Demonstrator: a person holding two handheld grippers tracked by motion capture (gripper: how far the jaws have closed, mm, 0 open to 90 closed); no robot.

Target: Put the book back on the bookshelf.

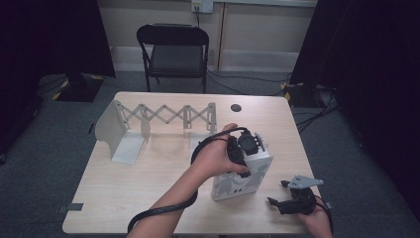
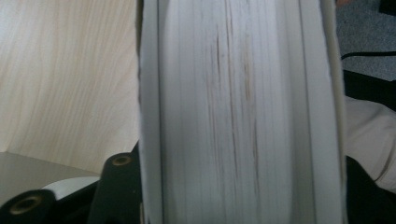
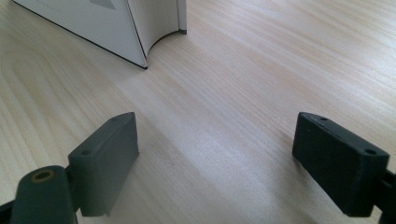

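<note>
Pale wood-grain table (image 1: 124, 198) carried the work, with a thick white hardback book (image 1: 241, 178) standing upright on its near right part, its cover printed with grey figures. The left gripper (image 1: 246, 144) sat over the book's top edge, the left hand (image 1: 215, 156) wrapped round its body. In the left gripper view the block of white pages (image 2: 233, 116) ran between the jaws, with a cover board on either side, and one black jaw showed low at the left, against the cover. The jaws stood fairly narrow and were clamped on the book.

To the right of the book, near the table's near right corner, the right gripper (image 1: 278, 194) lay low over the tabletop in the right hand (image 1: 317, 220), apart from the book. In the right gripper view its two black jaws stood wide, with bare wood between them. The book's lower corner (image 3: 144, 28) stood farther off, its cover parted slightly from the curved page block.

At the far left of the table stood a white folding bookstand with a scissor-lattice back (image 1: 148, 121), well apart from the book. A black folding chair (image 1: 173, 54) stood beyond the far edge of the table.
</note>
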